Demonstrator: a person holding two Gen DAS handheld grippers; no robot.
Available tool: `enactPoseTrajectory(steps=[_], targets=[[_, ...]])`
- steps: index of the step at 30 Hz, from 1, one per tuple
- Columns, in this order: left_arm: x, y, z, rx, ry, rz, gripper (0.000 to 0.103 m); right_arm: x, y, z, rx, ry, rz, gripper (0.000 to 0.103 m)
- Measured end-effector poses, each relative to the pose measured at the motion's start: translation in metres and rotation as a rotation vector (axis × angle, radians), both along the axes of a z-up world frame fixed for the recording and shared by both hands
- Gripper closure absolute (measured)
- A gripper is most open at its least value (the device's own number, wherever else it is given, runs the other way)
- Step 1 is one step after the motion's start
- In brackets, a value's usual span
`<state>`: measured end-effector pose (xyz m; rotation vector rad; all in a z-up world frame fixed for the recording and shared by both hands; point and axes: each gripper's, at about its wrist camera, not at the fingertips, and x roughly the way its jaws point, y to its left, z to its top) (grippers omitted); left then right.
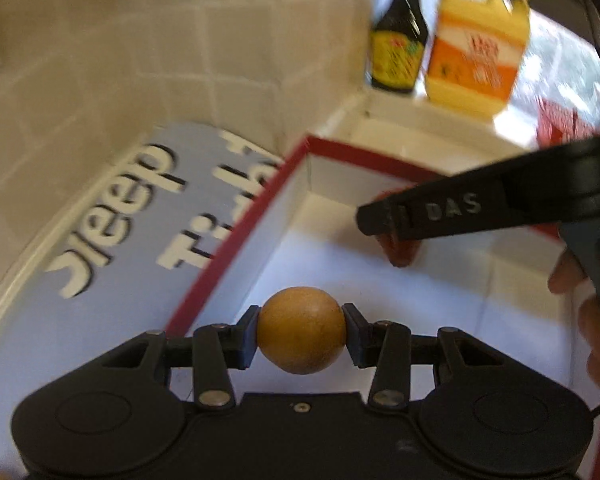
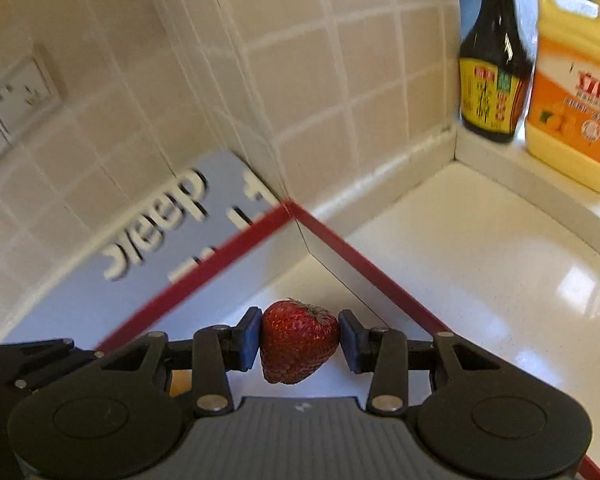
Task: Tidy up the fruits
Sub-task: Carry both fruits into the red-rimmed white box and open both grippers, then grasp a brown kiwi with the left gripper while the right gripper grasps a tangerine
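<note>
My left gripper (image 1: 302,330) is shut on a round orange fruit (image 1: 302,328) and holds it over the near left part of a white box with a red rim (image 1: 236,220). My right gripper (image 2: 299,342) is shut on a red strawberry (image 2: 298,342) above the same box's far corner (image 2: 288,204). In the left wrist view the right gripper's finger (image 1: 440,210) reaches in from the right over the box, with the strawberry (image 1: 402,250) partly hidden under it.
A blue lid with white lettering (image 1: 112,216) lies left of the box against the tiled wall (image 2: 300,80). A dark sauce bottle (image 2: 494,60) and a yellow jug (image 2: 576,88) stand on the ledge beyond the white counter (image 2: 480,248). A wall socket (image 2: 20,96) is at left.
</note>
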<state>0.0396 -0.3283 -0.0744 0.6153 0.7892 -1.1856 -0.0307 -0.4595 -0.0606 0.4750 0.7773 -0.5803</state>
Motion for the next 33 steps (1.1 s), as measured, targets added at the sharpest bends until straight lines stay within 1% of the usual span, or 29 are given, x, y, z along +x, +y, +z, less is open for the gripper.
enactPoseTrajectory(steps=[3,6,9,11,12,13,15,16,18,21,23,25,26,29,33], targets=[[-0.004,-0.009,-0.015,0.047,-0.019,-0.046,0.051,-0.003,-0.003,-0.012,0.006,0.025,-0.008,0.059],[-0.008,-0.013,-0.026,0.070,-0.023,-0.068,0.051,0.001,-0.007,-0.023,0.022,0.054,-0.012,0.059],[-0.008,-0.010,-0.029,0.060,-0.022,-0.067,0.050,0.006,-0.005,-0.033,0.028,0.078,-0.003,0.059],[-0.006,-0.009,-0.027,0.051,-0.016,-0.058,0.048,0.009,-0.007,-0.035,0.028,0.075,0.002,0.058],[-0.005,-0.010,-0.025,0.041,-0.018,-0.054,0.042,0.009,-0.006,-0.034,0.022,0.074,0.007,0.057],[-0.005,-0.006,-0.020,0.032,-0.021,-0.051,0.034,0.009,-0.004,-0.031,0.015,0.069,0.013,0.053],[-0.006,0.003,-0.006,0.007,-0.029,-0.045,0.031,0.005,0.001,-0.019,-0.011,0.053,0.016,0.048],[-0.006,0.012,0.006,-0.014,-0.031,-0.035,0.030,0.002,0.004,-0.011,-0.027,0.039,0.019,0.048],[-0.005,0.029,0.025,-0.053,-0.044,0.000,0.028,-0.007,0.013,0.008,-0.071,0.013,0.022,0.047],[-0.008,0.068,0.063,-0.113,-0.121,0.099,0.028,-0.024,0.039,0.042,-0.150,-0.034,0.038,0.045],[-0.011,0.095,0.085,-0.155,-0.158,0.159,0.027,-0.030,0.061,0.062,-0.215,-0.046,0.044,0.043],[-0.015,0.121,0.102,-0.187,-0.180,0.221,0.026,-0.035,0.089,0.082,-0.286,-0.057,0.062,0.037],[-0.017,0.136,0.110,-0.202,-0.187,0.256,0.026,-0.037,0.098,0.090,-0.308,-0.061,0.072,0.036],[-0.019,0.173,0.125,-0.223,-0.202,0.354,0.026,-0.036,0.133,0.107,-0.363,-0.067,0.114,0.034],[-0.020,0.216,0.133,-0.225,-0.220,0.455,0.026,-0.030,0.171,0.117,-0.368,-0.080,0.190,0.034]])
